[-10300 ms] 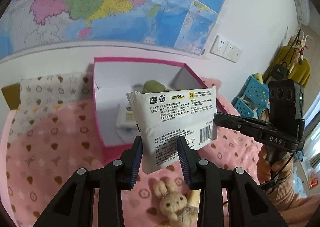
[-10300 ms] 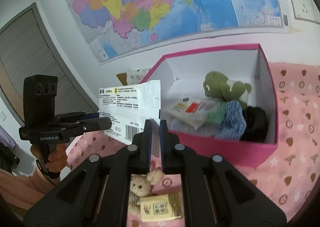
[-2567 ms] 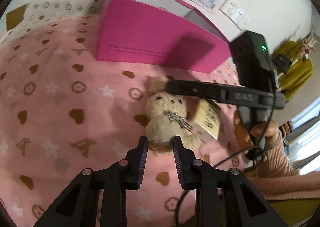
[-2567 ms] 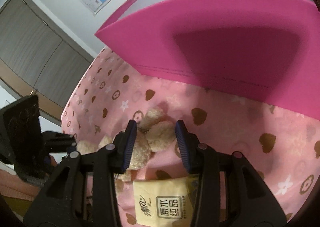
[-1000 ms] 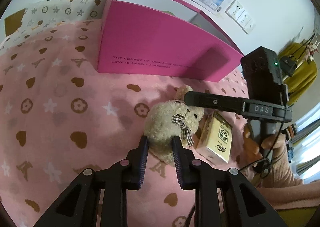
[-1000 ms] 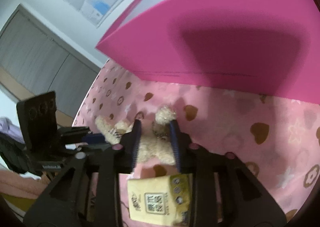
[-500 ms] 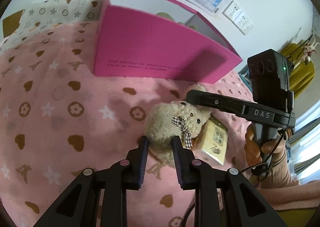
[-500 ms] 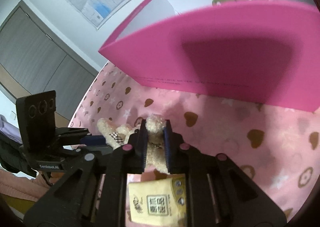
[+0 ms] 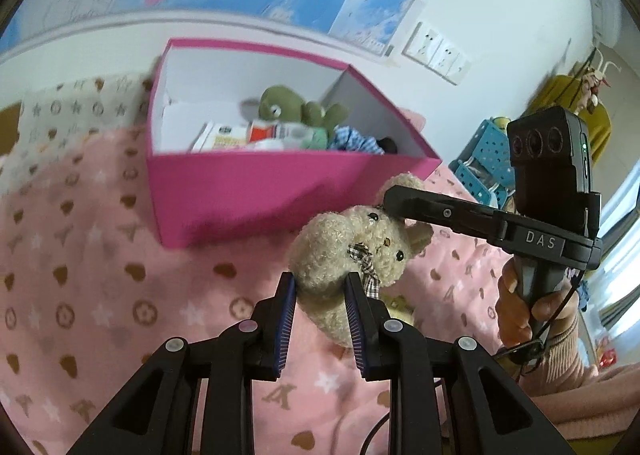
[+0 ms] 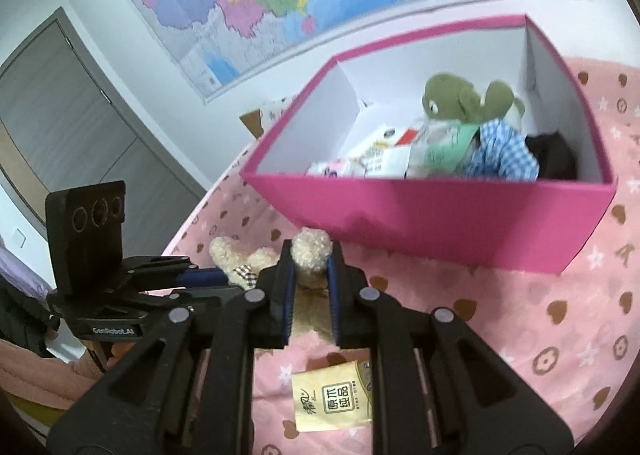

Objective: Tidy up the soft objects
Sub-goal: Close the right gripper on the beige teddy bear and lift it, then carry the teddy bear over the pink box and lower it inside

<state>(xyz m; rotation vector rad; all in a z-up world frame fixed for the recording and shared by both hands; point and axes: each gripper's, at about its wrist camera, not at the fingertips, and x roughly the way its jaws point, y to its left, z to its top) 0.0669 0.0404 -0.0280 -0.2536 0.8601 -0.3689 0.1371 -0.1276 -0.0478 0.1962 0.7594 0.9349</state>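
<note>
Both grippers pinch a beige plush bear [image 9: 352, 251], left gripper [image 9: 320, 315] at its body, right gripper [image 10: 310, 279] at its ear, before the pink box [image 10: 440, 215]; uneven pulling could slip the ear free.

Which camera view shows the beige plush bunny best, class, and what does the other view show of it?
The left wrist view: the plush bunny shows its face, eyes and checked bow, held by the left gripper. In the right wrist view the right gripper hides most of it; only an ear and limb show.
</note>
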